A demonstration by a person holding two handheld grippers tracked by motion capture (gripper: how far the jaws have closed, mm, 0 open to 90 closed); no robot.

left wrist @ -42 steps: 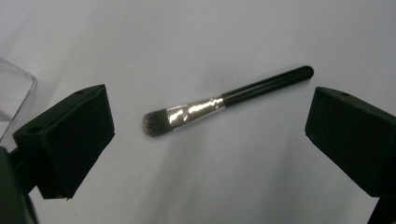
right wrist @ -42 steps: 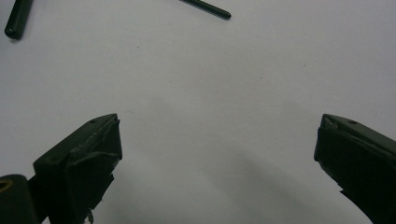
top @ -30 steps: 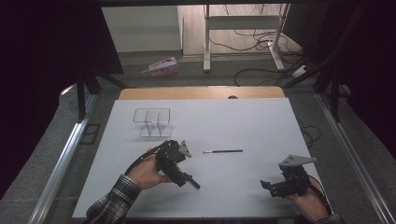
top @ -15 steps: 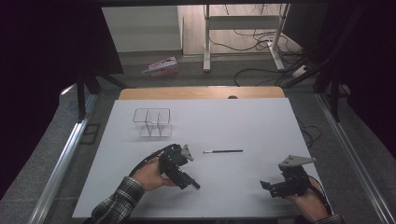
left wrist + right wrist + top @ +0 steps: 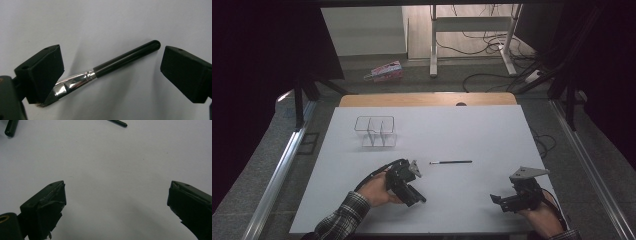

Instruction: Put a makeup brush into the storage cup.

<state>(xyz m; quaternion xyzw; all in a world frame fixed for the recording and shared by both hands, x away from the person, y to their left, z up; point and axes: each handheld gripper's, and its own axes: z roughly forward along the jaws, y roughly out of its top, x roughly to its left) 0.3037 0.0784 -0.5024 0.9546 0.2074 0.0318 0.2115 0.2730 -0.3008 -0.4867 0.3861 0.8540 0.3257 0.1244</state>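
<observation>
— While the brush (image 5: 451, 162) lies flat on the white surface (image 5: 492, 135), where is the left tool (image 5: 414, 172)?

— It is right at the brush's bristle end. In the left gripper view its jaws stand wide apart, one on each side of the brush (image 5: 105, 68). The silver part sits next to one jaw. Nothing is squeezed.

— And the right tool (image 5: 498, 201)?

— It sits low near the front edge, well apart from the brush. Its jaws are spread wide too, holding nothing.

— What else is there?

— A clear box (image 5: 375, 131) stands farther back on the left.
</observation>
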